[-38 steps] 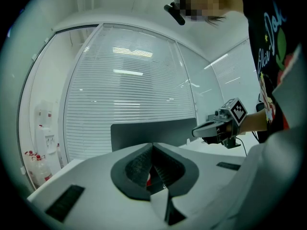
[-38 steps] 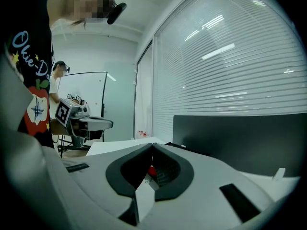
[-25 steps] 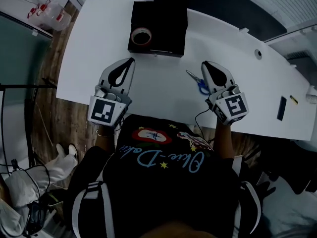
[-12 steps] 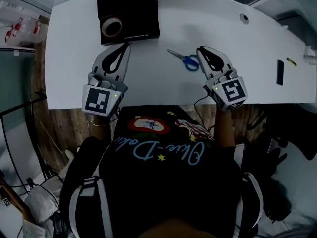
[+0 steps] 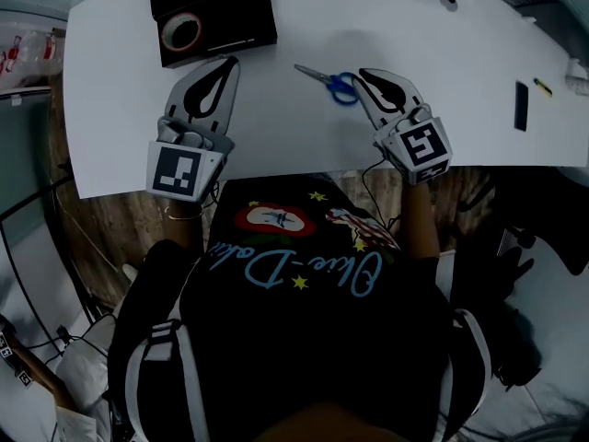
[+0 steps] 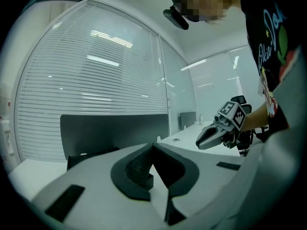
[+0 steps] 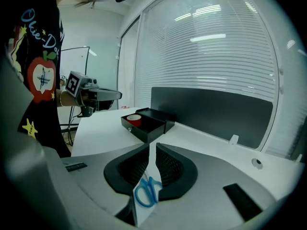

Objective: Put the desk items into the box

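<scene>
your right tongs have just been opening around the scissors, so the grasp seems next; left tongs are pressed together, empty.

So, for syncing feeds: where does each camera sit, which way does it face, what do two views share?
Head view: on the head, facing steeply down at desk, box, scissors; shows torso, left gripper, right gripper.
Left gripper view: on that gripper, facing across desk to blinds; shows shut jaws, shirt.
Right gripper view: faces the box along jaws just opening, scissors seen through their gap; shirt at left.
Shared: head and right gripper views show box, scissors.
</scene>
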Motion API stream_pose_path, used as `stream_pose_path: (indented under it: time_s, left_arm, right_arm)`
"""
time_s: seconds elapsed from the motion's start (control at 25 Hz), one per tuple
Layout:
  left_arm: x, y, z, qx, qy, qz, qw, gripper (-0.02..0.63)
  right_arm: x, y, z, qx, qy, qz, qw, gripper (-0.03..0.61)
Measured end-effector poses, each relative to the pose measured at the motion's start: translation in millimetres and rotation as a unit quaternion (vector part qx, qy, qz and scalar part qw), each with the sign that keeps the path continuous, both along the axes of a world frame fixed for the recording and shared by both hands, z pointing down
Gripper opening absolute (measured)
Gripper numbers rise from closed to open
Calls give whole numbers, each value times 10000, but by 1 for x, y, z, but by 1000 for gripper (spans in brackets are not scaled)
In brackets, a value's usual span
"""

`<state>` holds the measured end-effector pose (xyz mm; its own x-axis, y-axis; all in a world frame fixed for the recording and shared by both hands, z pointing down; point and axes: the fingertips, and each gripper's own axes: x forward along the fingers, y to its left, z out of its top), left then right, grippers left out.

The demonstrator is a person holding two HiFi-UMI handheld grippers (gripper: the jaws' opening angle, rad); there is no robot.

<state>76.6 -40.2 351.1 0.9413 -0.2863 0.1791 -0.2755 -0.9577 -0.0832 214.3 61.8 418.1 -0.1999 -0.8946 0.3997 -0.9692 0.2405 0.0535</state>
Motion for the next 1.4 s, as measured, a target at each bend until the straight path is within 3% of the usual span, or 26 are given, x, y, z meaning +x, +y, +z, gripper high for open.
stream_pose_path:
  time_s: [0.44, 0.88, 1.4]
  left_arm:
    - [0, 14, 12, -6, -146, 75, 9999, -3]
    - [-16, 11, 20, -101, -225, -314, 9992, -3]
    - [-36, 0, 23, -143, -283, -625, 9975, -3]
  right_arm:
    - [-7, 8, 45, -758, 337, -635, 9945, 80]
    - [-9, 12, 96, -1682, 1026, -1481, 9692, 81]
    - [-8, 10, 124, -2269, 1272, -1809, 9485, 111]
